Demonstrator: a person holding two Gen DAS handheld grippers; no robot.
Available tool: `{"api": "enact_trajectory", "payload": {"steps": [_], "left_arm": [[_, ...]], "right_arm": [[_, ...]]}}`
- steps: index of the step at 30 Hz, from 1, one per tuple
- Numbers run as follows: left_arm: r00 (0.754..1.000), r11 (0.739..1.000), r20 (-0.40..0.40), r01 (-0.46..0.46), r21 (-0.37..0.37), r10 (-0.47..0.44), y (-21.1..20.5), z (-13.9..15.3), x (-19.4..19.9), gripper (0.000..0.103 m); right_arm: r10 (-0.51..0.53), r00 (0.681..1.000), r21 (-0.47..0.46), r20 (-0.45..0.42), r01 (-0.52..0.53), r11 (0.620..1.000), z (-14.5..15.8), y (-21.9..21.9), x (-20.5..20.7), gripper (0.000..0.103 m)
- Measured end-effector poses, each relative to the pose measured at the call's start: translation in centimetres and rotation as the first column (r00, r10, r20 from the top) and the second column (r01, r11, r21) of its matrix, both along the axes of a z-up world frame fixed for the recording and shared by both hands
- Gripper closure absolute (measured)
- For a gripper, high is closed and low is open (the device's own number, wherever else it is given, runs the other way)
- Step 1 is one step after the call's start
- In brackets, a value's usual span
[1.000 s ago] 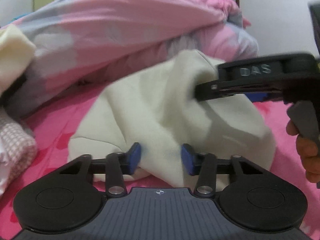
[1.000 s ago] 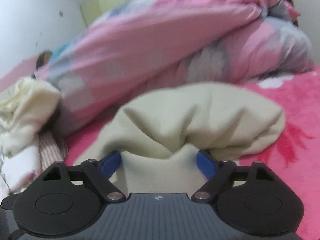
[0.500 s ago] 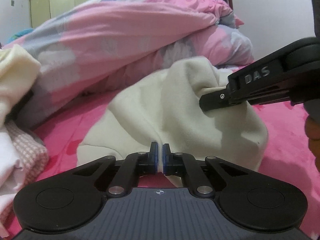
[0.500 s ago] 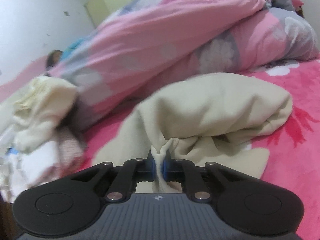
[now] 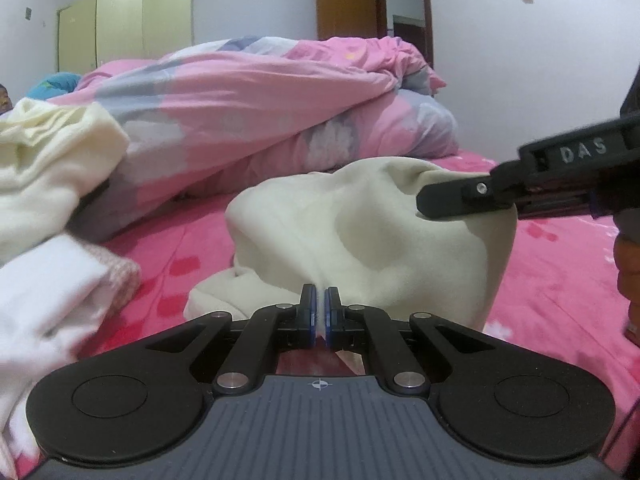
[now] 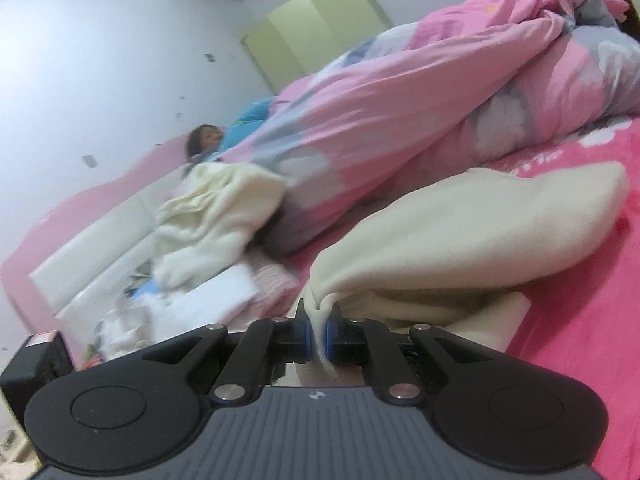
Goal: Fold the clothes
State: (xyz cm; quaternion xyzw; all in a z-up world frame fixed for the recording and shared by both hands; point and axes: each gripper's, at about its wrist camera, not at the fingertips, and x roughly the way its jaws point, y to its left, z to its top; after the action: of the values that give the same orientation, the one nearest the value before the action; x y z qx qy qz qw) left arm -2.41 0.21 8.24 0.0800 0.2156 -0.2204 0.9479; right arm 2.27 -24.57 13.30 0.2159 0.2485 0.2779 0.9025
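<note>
place: home bedroom | evidence: bed sheet [image 5: 560,264] (pink), rumpled duvet [image 5: 256,92], wardrobe [image 5: 124,28]

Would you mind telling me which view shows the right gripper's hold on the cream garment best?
The right wrist view: the right gripper pinches a bunched fold of the cream garment. The left wrist view shows it only side-on.

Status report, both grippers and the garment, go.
Left gripper shut on cream garment. Right gripper shut on another bunched edge of it. Garment part lifted off pink bedsheet. Clothes pile and duvet close by.
</note>
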Motion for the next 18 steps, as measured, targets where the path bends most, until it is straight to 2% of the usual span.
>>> {"api": "enact_trajectory", "payload": {"steps": [5, 8, 11, 16, 17, 18], "left_arm": [[0.999, 1.000, -0.048, 0.020, -0.012, -0.021, 2.5, -0.9, -3.5, 0.101], [0.997, 1.000, -0.077, 0.016, -0.017, -0.018, 3.9, -1.8, -5.1, 0.101], [0.996, 0.999, -0.090, 0.028, -0.016, -0.030, 4.7, -2.6, -6.2, 0.101], [0.990, 0.993, -0.127, 0.052, -0.109, -0.066, 6.0, -2.0, -6.6, 0.099], [0.991, 0.992, -0.121, 0.049, -0.115, -0.063, 6.1, -1.8, -6.8, 0.096], [0.992, 0.992, -0.114, 0.045, -0.116, -0.058, 6.2, -1.7, -6.8, 0.089]], "right_arm": [[0.043, 0.999, 0.044, -0.009, -0.042, 0.998, -1.5, 0.5, -5.6, 0.096], [0.068, 0.996, 0.082, -0.050, -0.064, 0.995, -3.2, 0.5, -8.3, 0.097], [0.069, 0.994, 0.034, -0.080, -0.066, 0.997, -4.8, 0.9, -10.1, 0.100], [0.049, 0.992, -0.004, -0.114, -0.050, 0.999, -6.4, 0.6, -11.2, 0.100], [0.044, 0.992, -0.010, -0.120, -0.046, 0.999, -6.7, 0.5, -11.3, 0.100], [0.039, 0.991, -0.016, -0.125, -0.041, 0.999, -6.9, 0.4, -11.4, 0.100]]}}
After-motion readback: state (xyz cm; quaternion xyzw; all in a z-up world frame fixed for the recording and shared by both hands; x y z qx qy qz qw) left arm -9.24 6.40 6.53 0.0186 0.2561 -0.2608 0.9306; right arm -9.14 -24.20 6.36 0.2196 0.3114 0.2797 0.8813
